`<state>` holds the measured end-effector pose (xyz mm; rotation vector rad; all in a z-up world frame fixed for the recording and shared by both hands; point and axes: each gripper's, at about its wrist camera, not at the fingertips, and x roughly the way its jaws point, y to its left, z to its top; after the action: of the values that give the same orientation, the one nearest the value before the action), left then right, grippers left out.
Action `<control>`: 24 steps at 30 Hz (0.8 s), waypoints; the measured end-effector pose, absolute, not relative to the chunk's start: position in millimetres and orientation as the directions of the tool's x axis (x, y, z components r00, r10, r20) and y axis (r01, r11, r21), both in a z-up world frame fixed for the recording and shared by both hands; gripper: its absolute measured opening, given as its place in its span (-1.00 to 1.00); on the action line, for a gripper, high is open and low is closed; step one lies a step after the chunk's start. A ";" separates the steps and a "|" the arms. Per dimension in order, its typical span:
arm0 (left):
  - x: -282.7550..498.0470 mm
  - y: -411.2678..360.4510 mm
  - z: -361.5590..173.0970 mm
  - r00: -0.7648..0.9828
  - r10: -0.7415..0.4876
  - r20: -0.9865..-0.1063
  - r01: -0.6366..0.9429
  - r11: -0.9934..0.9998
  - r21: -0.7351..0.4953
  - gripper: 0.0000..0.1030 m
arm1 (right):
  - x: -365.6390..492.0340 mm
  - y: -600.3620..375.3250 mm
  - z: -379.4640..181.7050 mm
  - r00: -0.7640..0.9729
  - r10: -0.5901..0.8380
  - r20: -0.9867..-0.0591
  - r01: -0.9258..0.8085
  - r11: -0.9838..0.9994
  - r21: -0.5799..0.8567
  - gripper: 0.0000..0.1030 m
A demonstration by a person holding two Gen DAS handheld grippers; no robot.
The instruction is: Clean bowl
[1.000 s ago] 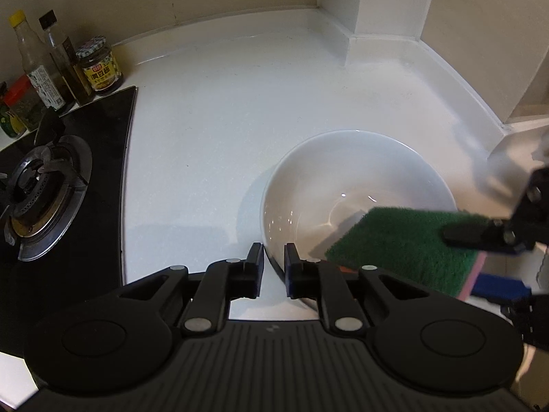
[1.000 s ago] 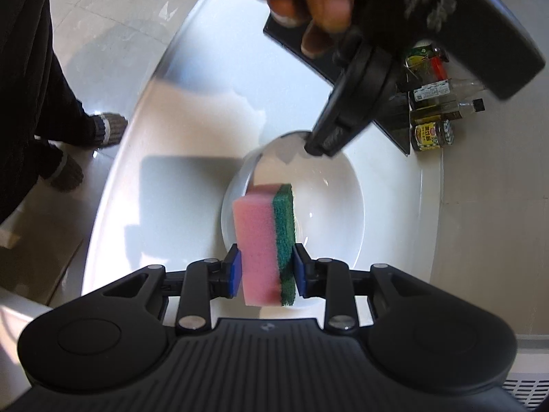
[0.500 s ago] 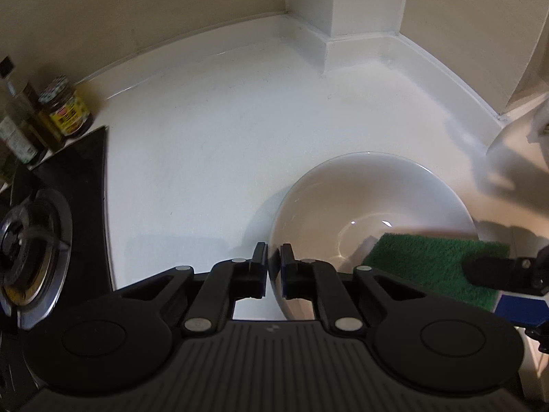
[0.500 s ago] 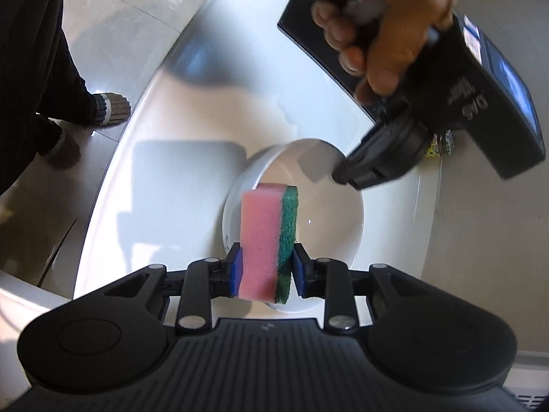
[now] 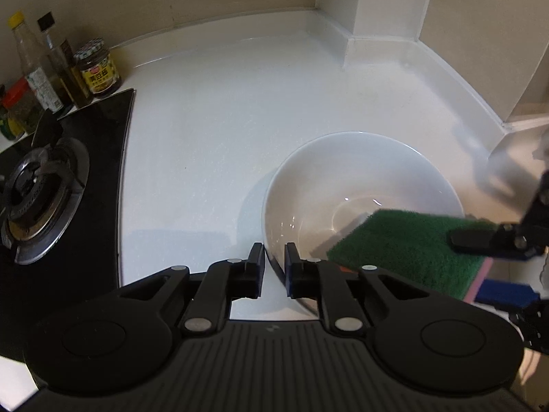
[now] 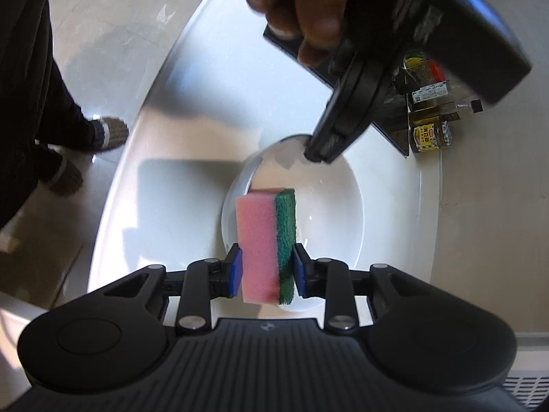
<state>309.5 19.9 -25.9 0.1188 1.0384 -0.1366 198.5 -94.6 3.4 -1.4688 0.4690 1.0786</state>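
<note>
Bowl (image 5: 360, 185): white, upright on the white surface (image 5: 212, 130), near its rounded front edge. Inside looks bare and glossy, with small light glints near the bottom.

Left tool (image 5: 274, 267): fingers straddle the near rim of the bowl, one outside the wall and one inside, narrowly apart with the rim in the gap. From the left wrist view they appear clamped on the rim, though actual contact of the pads cannot be confirmed. In the right wrist view this same tool comes down from above, held by a bare hand (image 6: 302, 3), its tips meeting the bowl's far rim.

Right tool (image 6: 267, 271): closed on a sponge (image 6: 266, 243), blue pads pressing both broad faces.

Sponge: pink foam with a green scouring layer on one face. Held edge-on above the bowl's interior, over the rim nearest the right tool. In the left wrist view the green face lies toward the camera, over the right half of the bowl. Whether the sponge touches the bowl cannot be told.

Gas hob (image 5: 51, 185): black glass, one burner, left of the bowl, well apart.

Condiment bottles and jars (image 5: 55, 79): grouped behind the hob against the wall.

Feet (image 6: 103, 134): striped slippers on the floor beyond the surface.
</note>
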 end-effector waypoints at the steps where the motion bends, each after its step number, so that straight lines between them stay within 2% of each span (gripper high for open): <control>1: 316.7 20.3 -25.8 0.498 -0.058 -0.865 0.183 0.982 0.040 -0.86 | 197.8 -93.3 4.4 0.475 0.308 -0.824 -0.812 -0.208 -0.545 -0.50; 6: 342.4 18.5 -26.7 0.482 -0.087 -0.872 0.265 0.963 0.051 -0.83 | 196.1 -86.9 3.1 0.470 0.320 -0.823 -0.808 -0.220 -0.547 -0.50; 11: 344.6 13.1 -28.6 0.489 -0.089 -0.867 0.281 0.958 0.060 -0.83 | 196.1 -94.8 -8.1 0.533 0.238 -0.812 -0.749 -0.315 -0.583 -0.50; 15: 333.9 21.0 -28.8 0.480 -0.093 -0.872 0.211 0.977 0.012 -0.82 | 196.9 -95.5 -10.6 0.539 0.232 -0.810 -0.749 -0.307 -0.587 -0.50; 18: 318.8 31.6 -23.9 0.488 -0.103 -0.867 0.158 0.987 -0.029 -0.62 | 196.8 -98.4 -10.6 0.541 0.236 -0.807 -0.751 -0.297 -0.590 -0.50; 24: 298.1 32.7 -21.6 0.482 -0.101 -0.870 0.129 0.991 -0.044 -0.62 | 198.5 -101.7 -11.2 0.546 0.235 -0.804 -0.752 -0.287 -0.594 -0.49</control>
<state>298.1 32.7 -21.6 0.0288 1.0582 -0.1397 198.5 -101.8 -11.2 -1.5828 0.4513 1.0260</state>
